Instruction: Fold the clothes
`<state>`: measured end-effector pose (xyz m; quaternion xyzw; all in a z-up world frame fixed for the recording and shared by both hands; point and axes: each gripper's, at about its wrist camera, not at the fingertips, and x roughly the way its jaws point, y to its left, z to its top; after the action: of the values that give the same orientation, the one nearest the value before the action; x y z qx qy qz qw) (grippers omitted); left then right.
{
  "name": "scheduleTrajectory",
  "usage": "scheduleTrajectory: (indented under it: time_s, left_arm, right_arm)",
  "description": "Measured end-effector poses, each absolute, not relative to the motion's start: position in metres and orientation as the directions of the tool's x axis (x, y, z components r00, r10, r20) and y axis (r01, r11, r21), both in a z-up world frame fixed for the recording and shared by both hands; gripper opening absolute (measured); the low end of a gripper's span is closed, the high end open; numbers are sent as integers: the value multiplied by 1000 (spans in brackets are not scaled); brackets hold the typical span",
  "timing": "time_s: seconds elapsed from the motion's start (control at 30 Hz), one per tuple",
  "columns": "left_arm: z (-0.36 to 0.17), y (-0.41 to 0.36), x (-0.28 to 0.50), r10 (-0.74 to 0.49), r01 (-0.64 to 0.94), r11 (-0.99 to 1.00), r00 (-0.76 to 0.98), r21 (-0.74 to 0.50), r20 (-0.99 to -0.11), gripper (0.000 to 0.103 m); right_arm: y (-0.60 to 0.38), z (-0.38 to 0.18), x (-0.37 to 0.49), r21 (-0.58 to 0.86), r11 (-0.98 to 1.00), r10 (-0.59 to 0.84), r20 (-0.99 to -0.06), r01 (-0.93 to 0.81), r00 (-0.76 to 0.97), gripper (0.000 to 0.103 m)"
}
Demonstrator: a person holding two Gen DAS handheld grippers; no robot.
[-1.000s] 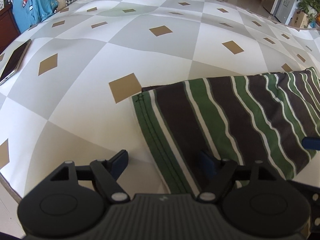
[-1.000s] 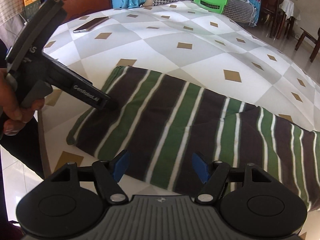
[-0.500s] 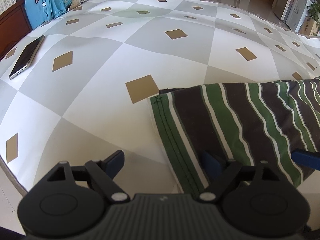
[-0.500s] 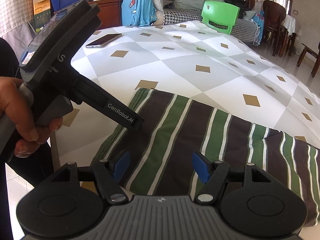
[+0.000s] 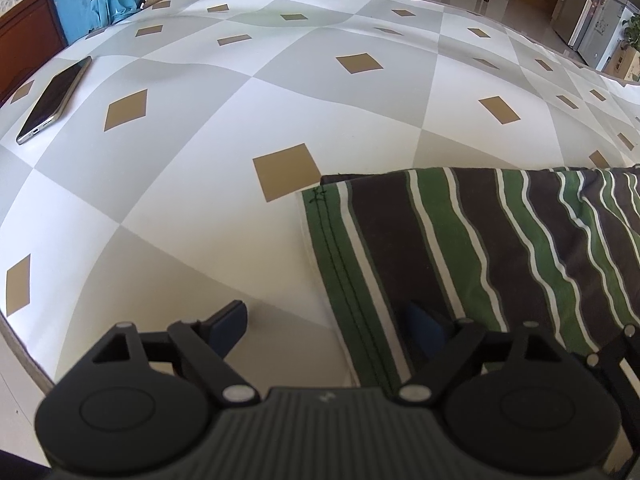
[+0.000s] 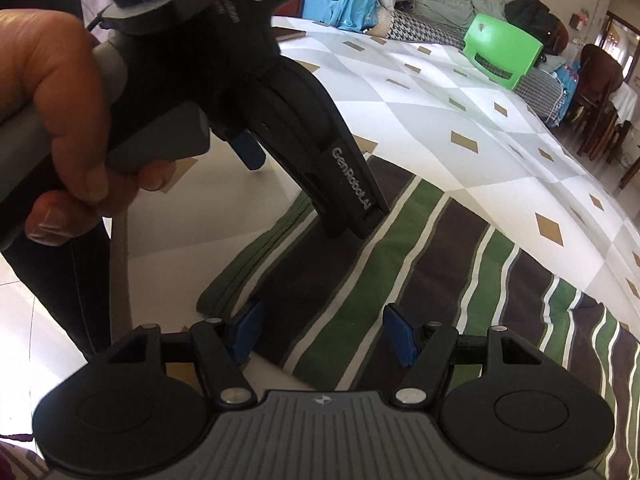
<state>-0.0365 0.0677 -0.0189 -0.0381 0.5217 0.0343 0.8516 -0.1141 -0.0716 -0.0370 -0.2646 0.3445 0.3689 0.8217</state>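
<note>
The left gripper is hanging low over the near edge of the bed, its blue-padded fingers spread wide, one over the bare cover and the other over the hemmed end of the striped garment, pinching nothing; the right gripper is sitting just beside it, jaws likewise standing apart and empty, straddling the near border of the same cloth; a hand is wrapping around the grey handle of the left tool at the near left, fingers curling on the trigger; the garment, green, brown and white in stripes, is lying flat on the diamond-patterned bedspread, its stitched green hem at the left end and the rest running off to the right, where it is rumpling a little; farther off on the left, a phone is lying face up near the bed's edge, well apart from the garment; beyond the bed, a blue piece of clothing is draping at the far left and a green plastic chair is standing at the far side.
</note>
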Motion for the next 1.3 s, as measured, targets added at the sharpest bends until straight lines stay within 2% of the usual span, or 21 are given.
scheduleTrajectory:
  time_s: [0.13,0.53,1.0,1.3]
  left_arm:
    - [-19,67,-36,31,-97,995,454,-15,-890,88]
    - [-20,66,-35,34,-97,995,443,-11,-896,92]
    - [-18,83,-35,23,-160,986,444,-54,-896,94]
    - [-19,84,-34,13,-165,984,434,-65,-901,97]
  right_arm:
    - [-79,-33,-103,-111,613,438,-776,-782,454,65]
    - [-79,-37,-106,-159,582,420,-781,-797,462,65]
    - [-65,-32,-123,-138,486,533,-735,-863,418,65]
    - [-58,-44,-133,-149,464,508,-763,-873,400,64]
